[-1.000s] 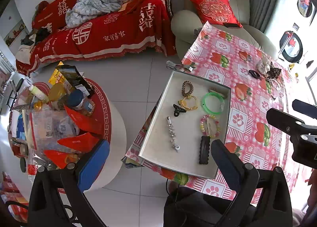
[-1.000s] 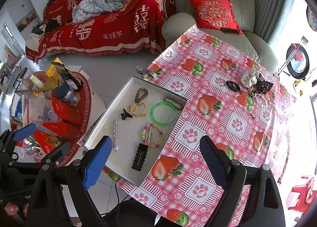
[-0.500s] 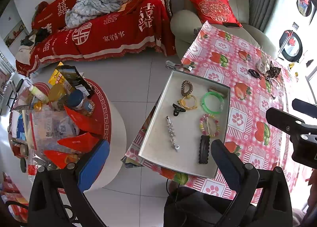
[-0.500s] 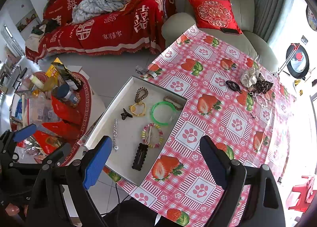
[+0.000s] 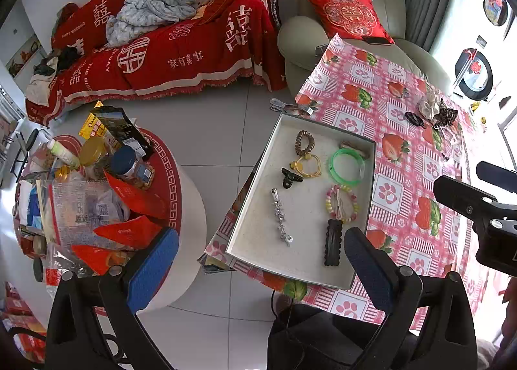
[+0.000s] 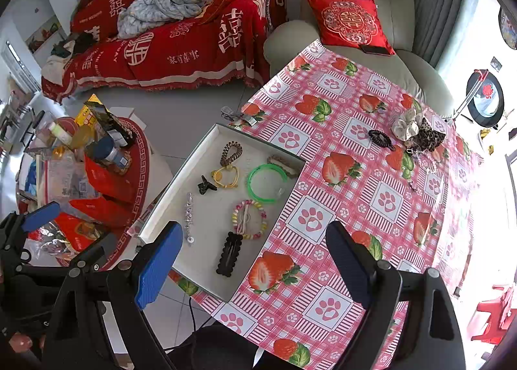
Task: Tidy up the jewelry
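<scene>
Overhead, both grippers hang above the table [image 6: 371,176], which wears a pink cloth printed with strawberries and paw marks. The left gripper [image 5: 258,260] has its jaws spread wide with nothing between them, and the right gripper [image 6: 252,260] likewise stands wide and empty.

At the table's left edge, near its front corner, lies a shallow white tray [image 6: 168,205] that partly overhangs the edge. Inside it, apart from one another, rest a brown coil hair tie [image 6: 231,152], a yellow hair tie [image 6: 226,176], a small black claw clip [image 6: 205,187], a green bangle [image 6: 266,181], a pastel bead bracelet [image 6: 248,218], a silver rhinestone clip [image 6: 189,218] and a black scalloped snap clip [image 6: 229,253]. A brownish clip [image 6: 284,163] sits in the tray's far corner, just beside the bangle.

Toward the table's far right corner, well apart from the tray, lie a black hair claw [image 6: 379,137], a white scrunchie [image 6: 407,124] and a leopard-print scrunchie [image 6: 428,137], the two scrunchies touching. A metal clip [image 6: 239,116] lies at the left edge beyond the tray.
</scene>
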The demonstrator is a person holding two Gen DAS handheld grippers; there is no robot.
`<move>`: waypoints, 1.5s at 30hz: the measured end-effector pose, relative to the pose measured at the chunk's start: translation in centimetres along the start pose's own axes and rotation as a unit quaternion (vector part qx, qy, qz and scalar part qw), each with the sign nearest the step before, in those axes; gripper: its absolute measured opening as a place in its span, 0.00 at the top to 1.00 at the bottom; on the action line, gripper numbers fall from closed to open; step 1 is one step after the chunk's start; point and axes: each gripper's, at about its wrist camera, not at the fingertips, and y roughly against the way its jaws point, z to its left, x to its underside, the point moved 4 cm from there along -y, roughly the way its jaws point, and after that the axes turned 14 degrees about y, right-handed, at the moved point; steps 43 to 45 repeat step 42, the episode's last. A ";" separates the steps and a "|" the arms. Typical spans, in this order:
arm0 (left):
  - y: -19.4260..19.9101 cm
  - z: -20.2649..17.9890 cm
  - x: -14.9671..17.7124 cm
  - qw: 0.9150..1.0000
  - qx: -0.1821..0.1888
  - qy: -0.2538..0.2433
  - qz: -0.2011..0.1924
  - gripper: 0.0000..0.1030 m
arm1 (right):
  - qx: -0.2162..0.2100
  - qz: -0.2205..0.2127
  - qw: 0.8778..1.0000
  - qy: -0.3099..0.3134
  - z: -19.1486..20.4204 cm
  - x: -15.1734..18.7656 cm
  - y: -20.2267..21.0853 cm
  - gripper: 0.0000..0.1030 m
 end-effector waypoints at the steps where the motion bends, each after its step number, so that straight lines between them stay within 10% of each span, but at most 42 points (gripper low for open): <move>1: 0.0 0.0 0.0 1.000 0.000 0.000 0.000 0.00 | 0.000 0.000 1.000 0.000 0.0 0.0 0.0 0.11; 45: -0.3 0.6 0.2 1.000 -0.003 -0.010 0.000 0.00 | -0.004 0.004 1.000 0.002 0.4 0.7 -0.2 0.11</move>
